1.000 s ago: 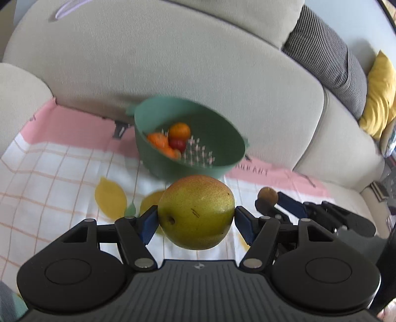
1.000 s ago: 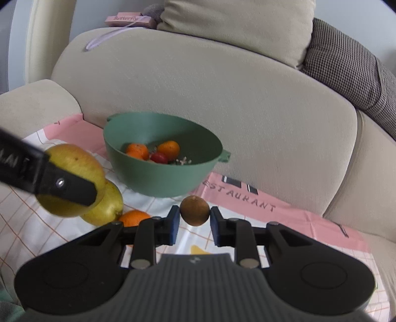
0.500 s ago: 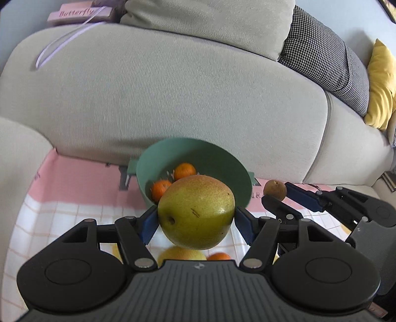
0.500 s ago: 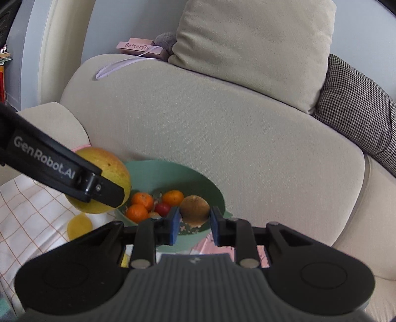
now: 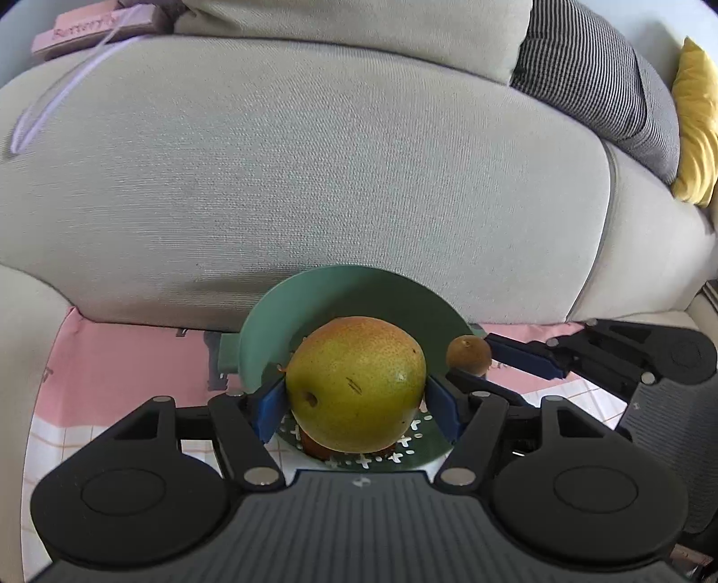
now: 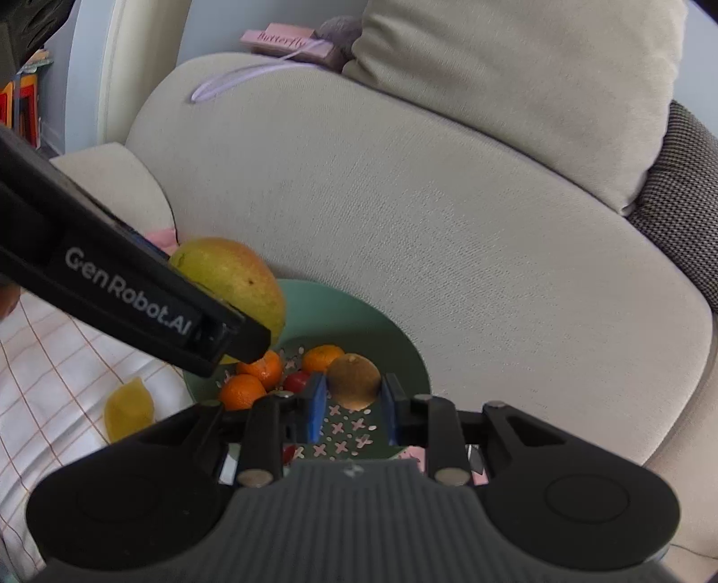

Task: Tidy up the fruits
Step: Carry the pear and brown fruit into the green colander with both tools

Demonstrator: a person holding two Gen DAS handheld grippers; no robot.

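Left gripper (image 5: 356, 394), arm reading "GenRobot.AI", clamping pear (image 5: 354, 383) above green bowl (image 6: 359, 309); right gripper (image 6: 352, 403) pinching small brown fruit (image 6: 353, 380) beside it. Pink "Butterfly" box (image 6: 287, 42) sitting atop far sofa back.

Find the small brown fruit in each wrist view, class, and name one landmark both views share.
Left wrist: small brown fruit right of centre, beside the pear.
Right wrist: bottom centre, in the right gripper.
Shared landmark: green bowl.
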